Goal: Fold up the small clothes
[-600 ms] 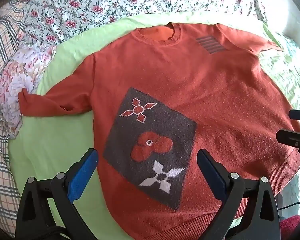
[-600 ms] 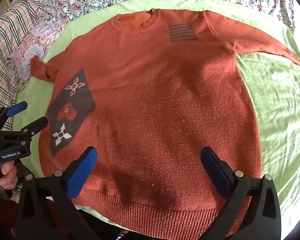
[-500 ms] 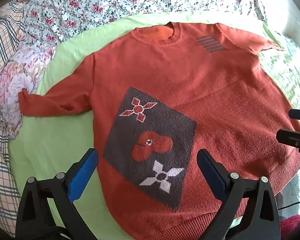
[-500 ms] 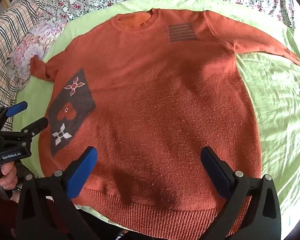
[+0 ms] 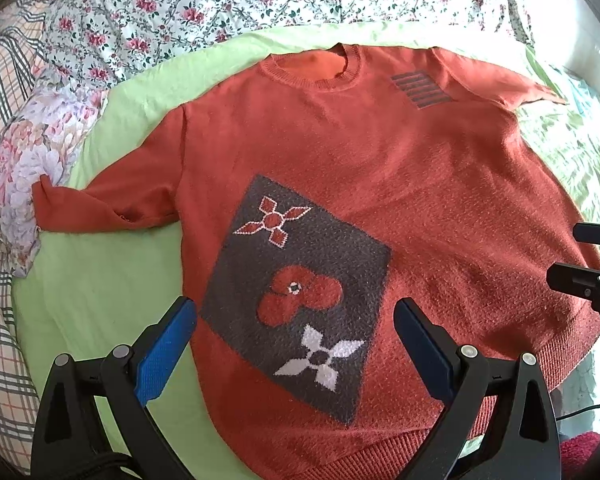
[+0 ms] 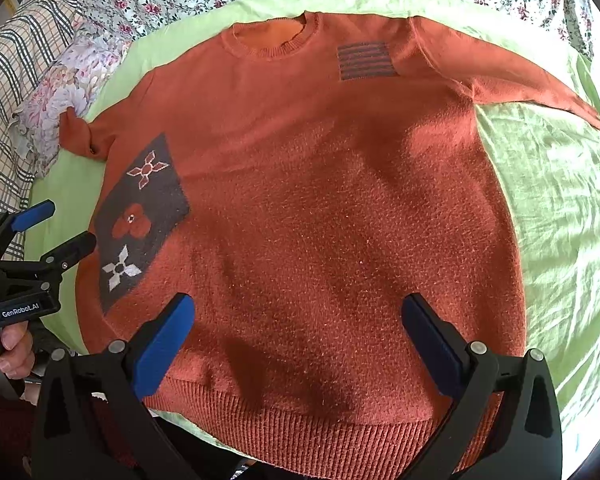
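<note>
Surroundings: a white bedspread printed with small pink roses (image 5: 228, 4) runs along the far side, and a checked plaid blanket (image 6: 8, 92) sits off to the left.
Left edge: a pale cloth with large pink blossoms (image 5: 32, 152) is bunched up there, and the sweater's left cuff touches it.
Base: a smooth light-green sheet (image 5: 100, 280) lies under everything, rumpled on the right.
Garment: the rust-orange knitted sweater (image 6: 340, 208) lies flat, face up, neck away, both sleeves spread out, not yet folded.
Markings: a dark grey square patch with flower motifs (image 5: 300, 292) low on its left front, a small grey striped patch (image 6: 364, 60) near the right shoulder.
Left gripper (image 5: 296, 344): blue-padded jaws spread wide, nothing between them, hovering above the grey patch by the hem.
Right gripper (image 6: 298, 336): also wide open and empty, poised over the middle of the sweater just above the ribbed hem (image 6: 320, 424).
Obstructions: only shadows fall across the lower knit.
</note>
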Available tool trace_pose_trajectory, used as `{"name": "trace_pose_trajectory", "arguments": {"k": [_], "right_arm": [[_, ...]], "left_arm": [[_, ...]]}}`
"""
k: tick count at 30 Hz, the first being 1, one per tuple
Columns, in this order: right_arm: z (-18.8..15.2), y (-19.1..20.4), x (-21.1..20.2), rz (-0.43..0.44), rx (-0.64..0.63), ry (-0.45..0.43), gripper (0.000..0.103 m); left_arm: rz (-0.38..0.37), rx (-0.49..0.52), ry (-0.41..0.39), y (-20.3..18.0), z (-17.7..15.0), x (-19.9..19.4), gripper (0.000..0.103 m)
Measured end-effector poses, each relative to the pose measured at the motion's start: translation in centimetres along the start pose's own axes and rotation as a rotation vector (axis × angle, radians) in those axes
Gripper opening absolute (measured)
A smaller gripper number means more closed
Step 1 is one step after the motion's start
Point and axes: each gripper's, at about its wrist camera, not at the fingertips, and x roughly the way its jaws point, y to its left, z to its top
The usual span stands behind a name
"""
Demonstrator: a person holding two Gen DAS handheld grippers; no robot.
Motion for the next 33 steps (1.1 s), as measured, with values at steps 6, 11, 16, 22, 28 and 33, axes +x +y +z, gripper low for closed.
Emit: {"name": "trace_pose_trajectory", "arguments": {"k": [6, 11, 16, 22, 28, 33], "right_arm": [[0.3, -0.1, 0.2, 0.007, 0.004, -0.001, 0.103], [0.2, 0.1, 0.3, 0.001, 0.001, 0.0, 0.103], [0.4, 0.4, 0.4, 0.0, -0.01, -0.023, 0.103], [0.6, 0.7, 0.7, 0.006, -0.017, -0.015, 0.103], [0.7, 0.8, 0.9, 0.007, -0.023, -0.006, 0.103], [0.9, 0.8, 1.0, -0.016, -0.027, 0.0, 0.103]], "left_arm": [[-0.002, 0.003, 0.003, 0.0, 0.3, 0.1, 0.099], [-0.011, 0.004, -0.002, -0.1, 0.3, 0.1, 0.099], [-0.026, 0.002, -0.006, -0.1, 0.5, 0.1, 0.099], [-0.029, 0.005, 0.002, 0.0, 0.5, 0.3, 0.099], [-0.019, 0.015, 0.018, -0.1, 0.6, 0.4, 0.099], [-0.011, 0.026, 0.024, -0.2, 0.8, 0.6, 0.099]]}}
